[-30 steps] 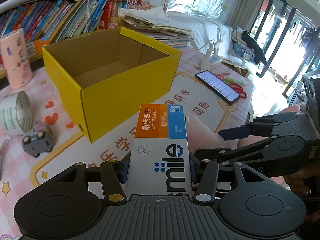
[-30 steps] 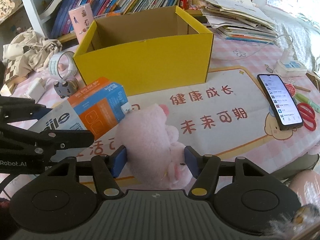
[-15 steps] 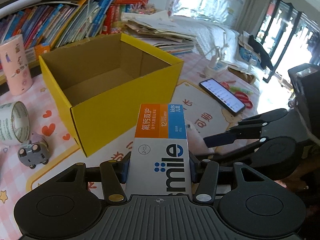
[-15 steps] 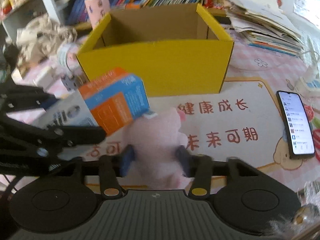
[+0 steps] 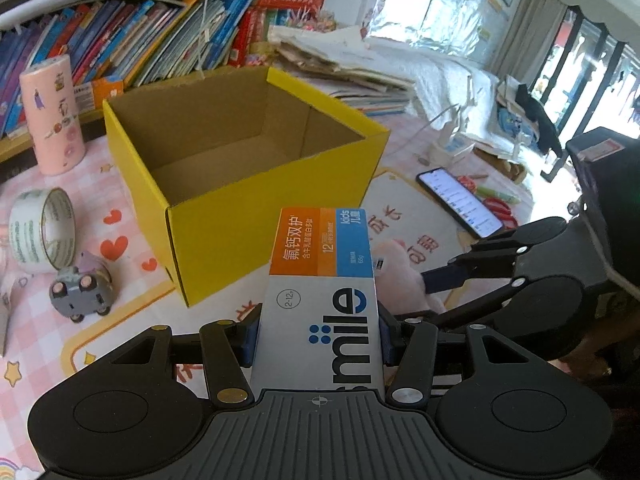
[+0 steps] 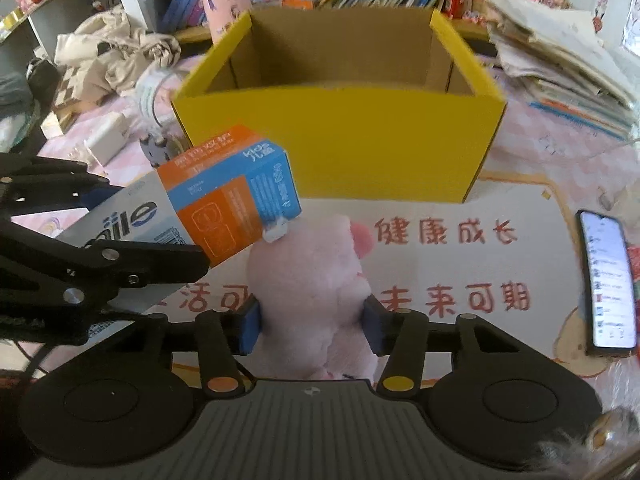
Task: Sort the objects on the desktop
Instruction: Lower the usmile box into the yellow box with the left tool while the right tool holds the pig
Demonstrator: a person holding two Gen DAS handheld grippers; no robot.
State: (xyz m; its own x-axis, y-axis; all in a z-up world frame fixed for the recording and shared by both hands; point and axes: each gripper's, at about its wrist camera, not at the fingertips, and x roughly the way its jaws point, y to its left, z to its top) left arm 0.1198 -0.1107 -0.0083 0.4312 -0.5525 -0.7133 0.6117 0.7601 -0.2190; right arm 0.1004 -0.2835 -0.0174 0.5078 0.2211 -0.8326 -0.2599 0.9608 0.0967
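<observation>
My left tongs [image 5: 316, 338] clamp the grey-orange-blue toothpaste carton [image 5: 320, 292]; my right tongs [image 6: 311, 322] squeeze the pink plush pig [image 6: 310, 280]. Both are near the far yellow cardboard box [image 6: 340, 140], apparently empty. Nothing sorted yet; tape roll [image 5: 42, 224], toy car [image 5: 82, 294] remain left.

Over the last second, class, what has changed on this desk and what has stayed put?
Both grippers rose and advanced toward the yellow box: left gripper carrying the toothpaste carton, right gripper the pink plush. Nothing grasped or released. Phone, tape roll, toy car unmoved.
</observation>
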